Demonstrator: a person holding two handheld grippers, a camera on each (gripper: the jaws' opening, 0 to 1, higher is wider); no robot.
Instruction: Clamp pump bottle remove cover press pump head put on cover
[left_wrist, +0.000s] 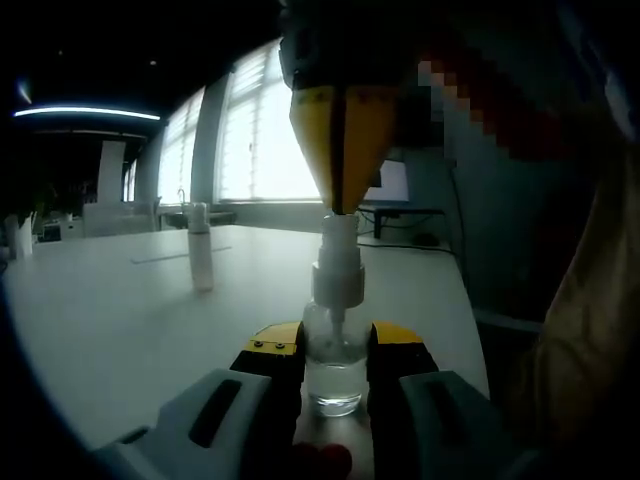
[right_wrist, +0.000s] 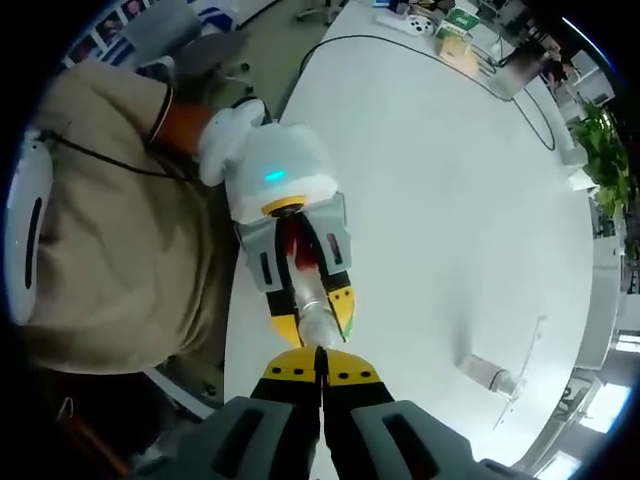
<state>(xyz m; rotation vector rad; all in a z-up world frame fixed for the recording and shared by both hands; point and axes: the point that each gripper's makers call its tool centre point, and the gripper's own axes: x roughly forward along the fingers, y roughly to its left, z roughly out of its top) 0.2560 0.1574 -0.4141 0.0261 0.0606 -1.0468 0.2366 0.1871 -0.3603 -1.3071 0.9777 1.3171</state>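
Pump bottle upright on bench, clamped between left hand-held gripper jaws; right hand-held gripper, jaws together, directly above, seemingly touching pump head; cover well apart

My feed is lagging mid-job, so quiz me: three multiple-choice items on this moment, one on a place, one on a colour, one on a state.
1. Where is the pump bottle?
A. Between the left gripper jaws
B. Lying on the white table
C. On the window sill

2. What colour are the right gripper jaw tips?
A. Red
B. Yellow
C. Green

3. How do the right gripper's jaws stand?
A. Wide open
B. Shut, tips on the pump head
C. Shut on the cover

Answers: 1 A, its jaws flank the clear bottle. 2 B, seen in both views. 3 B, tips meet above the pump head; the cover stands apart on the table.
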